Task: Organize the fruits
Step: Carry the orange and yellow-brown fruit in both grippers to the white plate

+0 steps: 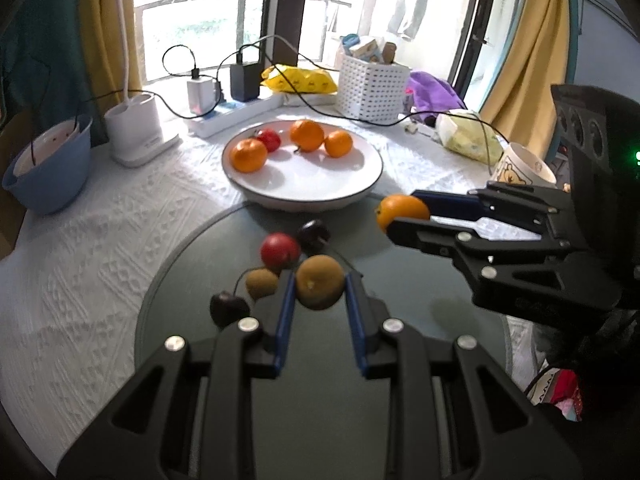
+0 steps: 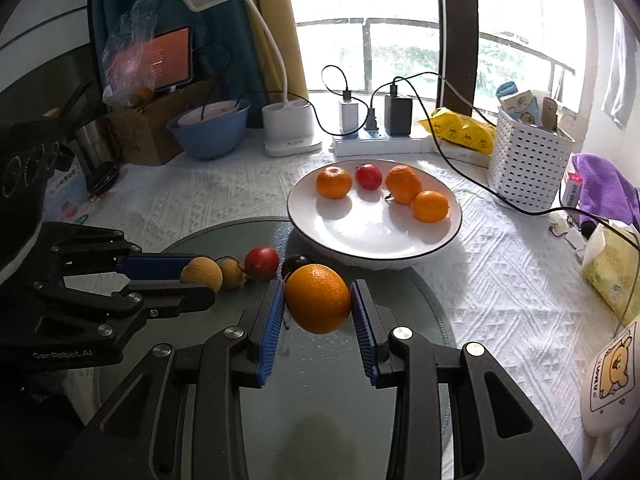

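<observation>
My left gripper is shut on a brown kiwi just above the dark glass disc; it also shows in the right wrist view. My right gripper is shut on an orange held above the disc; the same orange shows in the left wrist view. A second kiwi, a red fruit and two dark cherries lie on the disc. The white plate behind holds three oranges and a red fruit.
A blue bowl, a white lamp base, a power strip with chargers and cables, a white basket, a yellow bag, a tissue pack and a cartoon mug ring the table.
</observation>
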Motion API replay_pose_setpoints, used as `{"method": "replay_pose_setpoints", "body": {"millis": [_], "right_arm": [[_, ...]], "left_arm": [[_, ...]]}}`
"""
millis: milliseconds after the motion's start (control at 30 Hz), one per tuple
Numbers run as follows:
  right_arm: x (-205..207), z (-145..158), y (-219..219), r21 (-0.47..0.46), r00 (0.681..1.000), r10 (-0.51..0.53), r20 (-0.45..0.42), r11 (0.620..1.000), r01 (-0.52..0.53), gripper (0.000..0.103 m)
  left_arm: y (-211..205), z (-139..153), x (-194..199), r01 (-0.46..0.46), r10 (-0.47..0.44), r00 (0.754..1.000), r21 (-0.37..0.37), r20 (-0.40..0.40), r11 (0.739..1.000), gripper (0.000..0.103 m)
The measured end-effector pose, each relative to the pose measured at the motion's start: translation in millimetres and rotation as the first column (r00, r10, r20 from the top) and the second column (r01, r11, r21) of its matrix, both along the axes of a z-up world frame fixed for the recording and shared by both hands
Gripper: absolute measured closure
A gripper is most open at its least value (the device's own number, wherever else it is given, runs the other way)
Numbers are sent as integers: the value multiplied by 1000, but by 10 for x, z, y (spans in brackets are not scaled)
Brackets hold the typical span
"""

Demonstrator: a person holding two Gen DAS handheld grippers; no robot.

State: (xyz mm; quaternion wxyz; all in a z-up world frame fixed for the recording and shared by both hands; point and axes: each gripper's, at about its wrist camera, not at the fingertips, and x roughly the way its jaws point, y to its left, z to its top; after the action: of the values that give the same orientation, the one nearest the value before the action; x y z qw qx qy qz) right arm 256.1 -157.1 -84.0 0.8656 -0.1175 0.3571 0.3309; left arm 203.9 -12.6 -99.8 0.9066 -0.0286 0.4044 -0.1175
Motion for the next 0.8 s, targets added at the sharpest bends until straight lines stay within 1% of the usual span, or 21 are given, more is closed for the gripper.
{"method": "replay_pose_setpoints", "body": {"millis": [500,800], "right_arm": [[272,57,-132,16,1000,-30,3,999,30,67],[486,53,-162,21,999,-44,-1,999,44,67]], "left_arm": [[-64,85,272,22,-22,1000,17,4,1000,77],[-70,120,518,30,-30,999,30,10,999,77]]}}
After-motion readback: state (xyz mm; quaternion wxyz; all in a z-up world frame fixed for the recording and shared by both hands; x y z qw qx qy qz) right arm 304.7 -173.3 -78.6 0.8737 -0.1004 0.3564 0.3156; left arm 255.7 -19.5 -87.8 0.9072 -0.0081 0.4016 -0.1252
